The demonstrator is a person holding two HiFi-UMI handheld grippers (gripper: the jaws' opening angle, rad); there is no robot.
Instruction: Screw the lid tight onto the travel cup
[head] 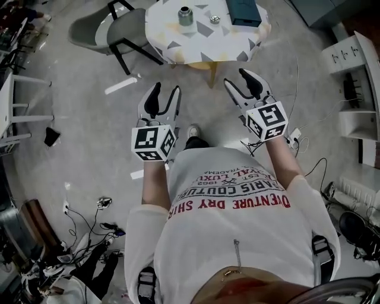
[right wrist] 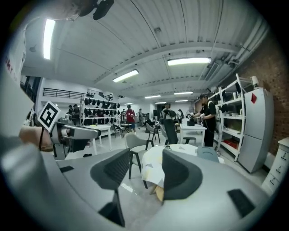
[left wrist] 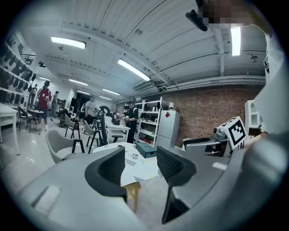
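The travel cup (head: 186, 16) stands upright on the small round table (head: 178, 44), its open mouth facing up, so its long axis runs straight up and down. The lid (head: 215, 19) lies flat on the patterned cloth to the cup's right, near it but not touching, and a teal box (head: 243, 12) sits further right again. A grey chair (head: 98, 29) is drawn up at the table's left side. The person stands back from the table with both tools held out toward it, so cup and lid lie straight ahead of the jaws and well apart from them. The left gripper (head: 166, 90) has its jaws parted with nothing between them, and the right gripper (head: 238, 79) is likewise parted and empty. Seen from above, the cup falls between the two tools' lines, a little toward the left one, while the lid falls closer to the right one's line. By my reckoning that favours the left tool steadying the cup's wall from the side and the right one taking the lid. Both still have to close the whole gap forward first.
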